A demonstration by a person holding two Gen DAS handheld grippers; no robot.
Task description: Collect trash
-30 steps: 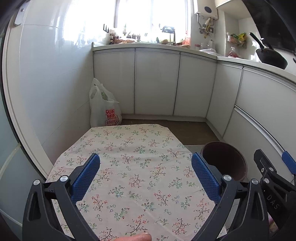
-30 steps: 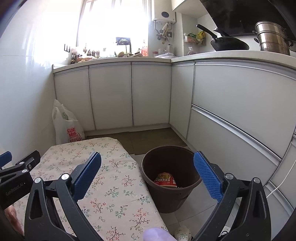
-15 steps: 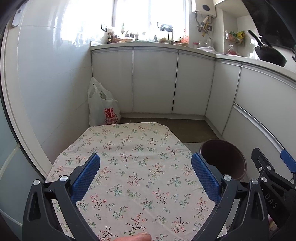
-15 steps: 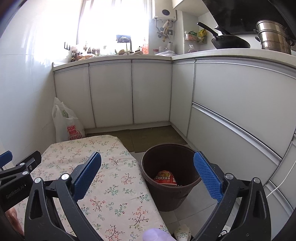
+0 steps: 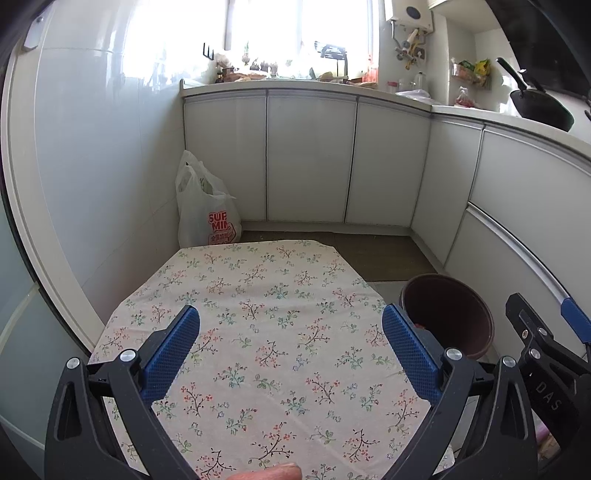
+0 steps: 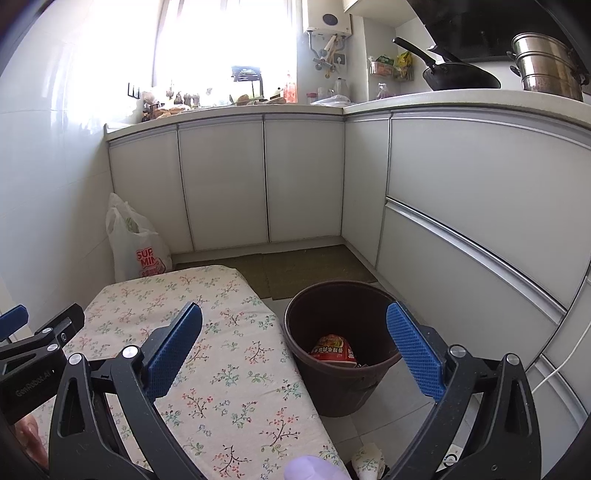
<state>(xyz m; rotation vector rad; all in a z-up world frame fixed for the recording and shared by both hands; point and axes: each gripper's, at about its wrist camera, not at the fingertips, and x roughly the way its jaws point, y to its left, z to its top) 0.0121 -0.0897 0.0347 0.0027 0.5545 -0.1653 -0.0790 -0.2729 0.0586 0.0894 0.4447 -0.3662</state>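
Both jaws wide apart, empty: left gripper (image 5: 290, 349), right gripper (image 6: 293, 349). Table (image 5: 273, 295) bare; red wrapper (image 6: 332, 349) in bin (image 6: 295, 354). Collection looks finished; next, check floor scrap (image 6: 367, 459).

Worktop (image 6: 229, 369) occupies lower left of frame; bin (image 6: 332, 391) stands on the floor just right of it, a cup (image 6: 332, 349) inside. Bag (image 6: 136, 243) behind the worktop, against cabinets (image 6: 221, 181).

white cabinets (image 6: 303, 177) along two walls, bright window (image 5: 295, 33) above the counter (image 6: 461, 101), grey tiled floor (image 6: 399, 417)
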